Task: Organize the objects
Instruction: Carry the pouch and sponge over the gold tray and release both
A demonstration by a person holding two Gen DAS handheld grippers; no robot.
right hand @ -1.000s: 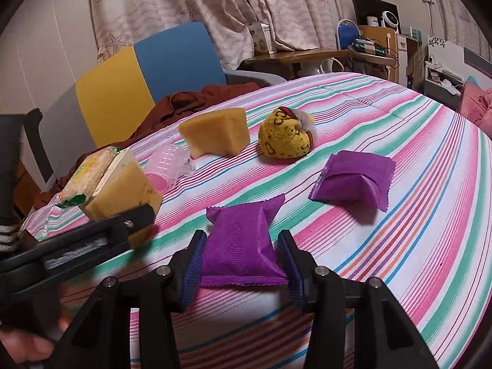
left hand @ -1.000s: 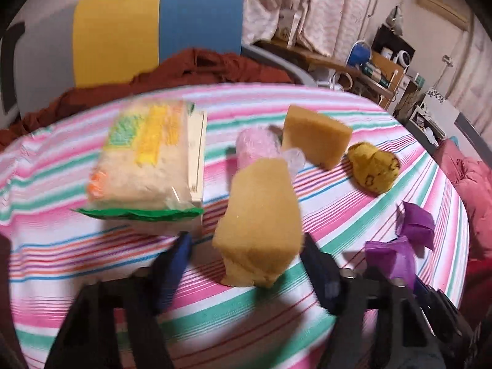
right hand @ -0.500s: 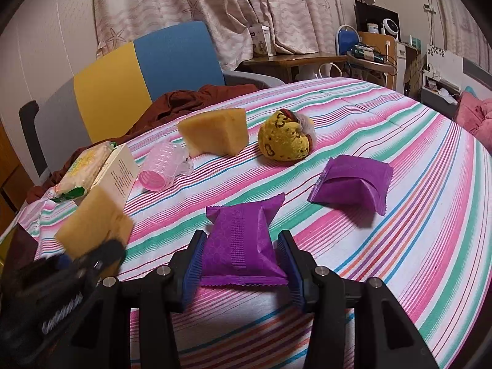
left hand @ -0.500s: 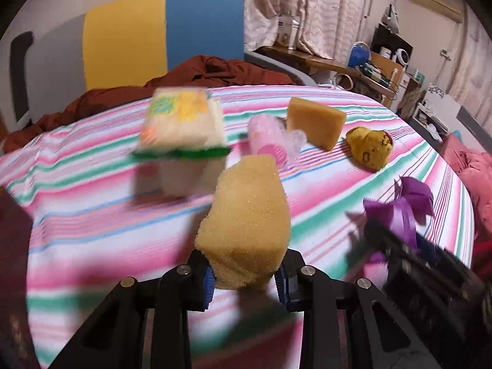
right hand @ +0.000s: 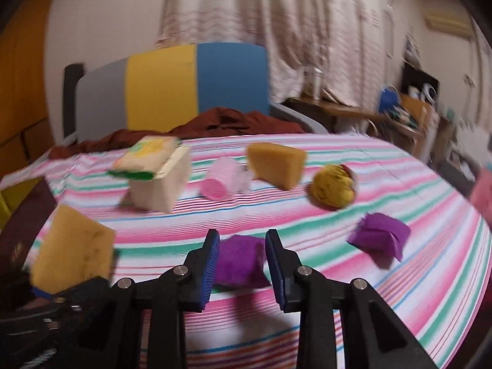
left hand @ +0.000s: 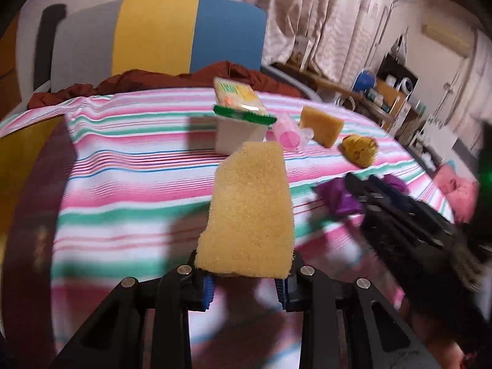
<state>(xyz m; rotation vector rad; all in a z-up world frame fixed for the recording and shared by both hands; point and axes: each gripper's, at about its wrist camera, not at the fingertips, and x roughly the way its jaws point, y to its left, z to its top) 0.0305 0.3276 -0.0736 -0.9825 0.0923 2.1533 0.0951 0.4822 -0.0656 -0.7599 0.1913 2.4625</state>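
The lower end of the yellow sponge (left hand: 249, 212) is hidden between the pads of the left gripper (left hand: 246, 286), so the contact is not visible. In the left wrist view the right gripper (left hand: 399, 215) is strongly blurred and covers most of the purple packet (left hand: 338, 196). The print on the noodle pack (right hand: 147, 153) is too blurred to read.

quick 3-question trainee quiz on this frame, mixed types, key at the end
1. True or false: the left gripper is shut on a yellow sponge.
2. What does the right gripper hold? A) pink roller B) purple pouch C) plush toy
3. Fill in: a second purple pouch lies on the striped ____.

Key: 1 true; 2 B, the purple pouch; 3 tablecloth.
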